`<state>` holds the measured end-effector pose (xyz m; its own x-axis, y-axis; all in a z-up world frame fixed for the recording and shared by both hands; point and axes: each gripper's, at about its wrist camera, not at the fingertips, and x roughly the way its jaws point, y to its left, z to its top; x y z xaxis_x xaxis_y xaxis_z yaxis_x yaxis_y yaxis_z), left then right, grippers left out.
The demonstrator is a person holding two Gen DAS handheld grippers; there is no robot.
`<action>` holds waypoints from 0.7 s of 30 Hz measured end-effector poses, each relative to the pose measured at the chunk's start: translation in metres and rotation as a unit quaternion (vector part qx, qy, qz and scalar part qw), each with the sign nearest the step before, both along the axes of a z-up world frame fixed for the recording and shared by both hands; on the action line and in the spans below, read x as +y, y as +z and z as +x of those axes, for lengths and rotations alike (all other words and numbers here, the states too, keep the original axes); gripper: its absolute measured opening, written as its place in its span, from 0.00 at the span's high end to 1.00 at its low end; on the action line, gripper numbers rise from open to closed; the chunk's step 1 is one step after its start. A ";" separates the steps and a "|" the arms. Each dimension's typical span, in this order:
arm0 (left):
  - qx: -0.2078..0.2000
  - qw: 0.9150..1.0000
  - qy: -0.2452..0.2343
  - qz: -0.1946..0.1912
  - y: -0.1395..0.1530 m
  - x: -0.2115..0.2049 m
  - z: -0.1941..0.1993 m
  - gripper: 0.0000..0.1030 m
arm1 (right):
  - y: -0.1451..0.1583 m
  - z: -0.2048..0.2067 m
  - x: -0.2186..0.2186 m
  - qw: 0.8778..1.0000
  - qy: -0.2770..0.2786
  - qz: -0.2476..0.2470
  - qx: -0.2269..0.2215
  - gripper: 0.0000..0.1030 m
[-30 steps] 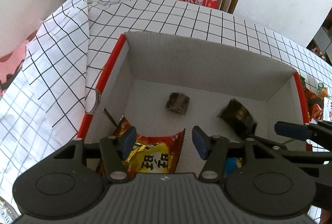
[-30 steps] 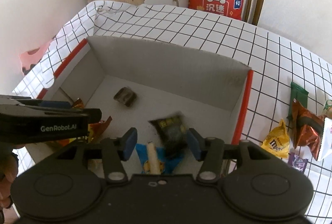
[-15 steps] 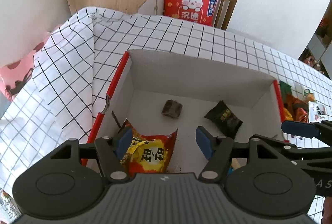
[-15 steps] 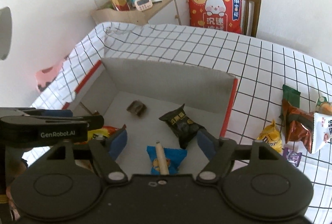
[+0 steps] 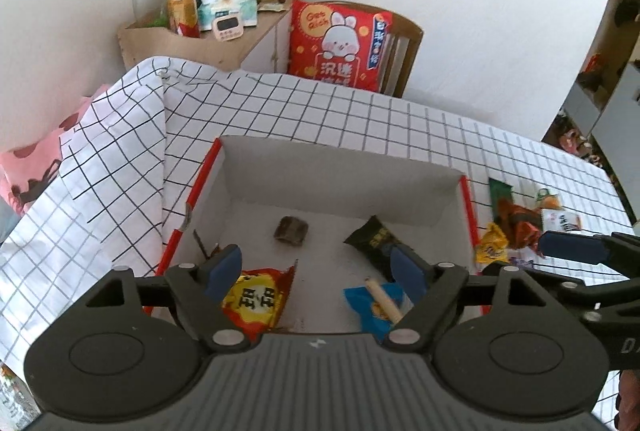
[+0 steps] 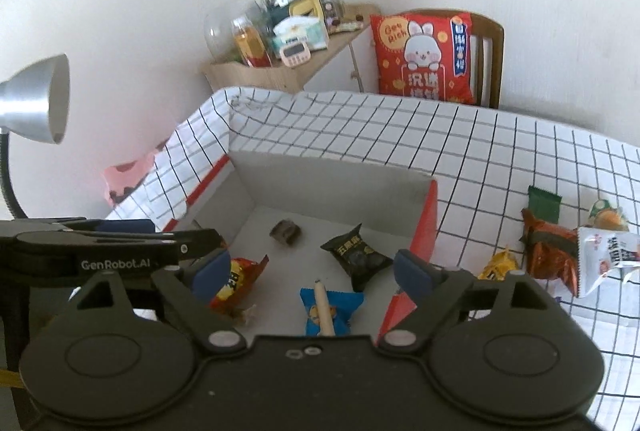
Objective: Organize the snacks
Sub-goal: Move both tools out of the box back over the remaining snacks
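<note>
Matt grey cardboard box [image 5: 344, 187] with glossy red edge strips, set on a soft, creased white cloth with a black grid [image 5: 120, 167]; ahead of the fingers, snack packets in shiny crinkled foil and film, e.g. the black packet [image 6: 356, 255]. Matt black plastic left gripper [image 5: 316, 271] with smooth blue pads [image 5: 224, 267]; brushed-metal lamp shade [image 6: 36, 99] to the left.

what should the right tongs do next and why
Probably swing the right tongs, open and empty, rightward to the yellow candy packet on the checked tablecloth. It is the nearest snack outside the grey cardboard box, which already holds four.
</note>
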<state>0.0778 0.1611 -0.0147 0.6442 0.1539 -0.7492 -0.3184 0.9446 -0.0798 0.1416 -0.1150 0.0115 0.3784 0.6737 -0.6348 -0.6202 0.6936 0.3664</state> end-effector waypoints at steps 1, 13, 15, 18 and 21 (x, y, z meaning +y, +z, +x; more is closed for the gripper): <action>-0.002 1.000 -0.003 -0.002 0.001 -0.003 -0.001 0.19 | 0.002 -0.001 -0.004 1.000 0.000 0.003 -0.003 0.12; -0.010 0.999 -0.024 -0.021 0.005 -0.048 -0.004 0.07 | 0.009 -0.017 -0.065 0.999 -0.018 0.008 -0.041 0.03; -0.014 0.999 -0.030 -0.025 0.004 -0.059 -0.004 0.02 | 0.006 -0.017 -0.077 0.999 -0.023 0.003 -0.044 0.03; -0.016 0.999 -0.039 -0.027 0.001 -0.074 0.000 0.01 | -0.001 -0.016 -0.095 0.999 -0.033 0.000 -0.041 0.03; -0.015 0.998 -0.046 -0.033 -0.003 -0.091 0.006 0.01 | -0.009 -0.012 -0.117 0.998 -0.049 -0.004 -0.035 0.03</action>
<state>0.0833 0.0702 -0.0176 0.6762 0.0435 -0.7355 -0.2263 0.9623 -0.1512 0.1298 -0.2317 0.0029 0.4853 0.6261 -0.6103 -0.5737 0.7548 0.3181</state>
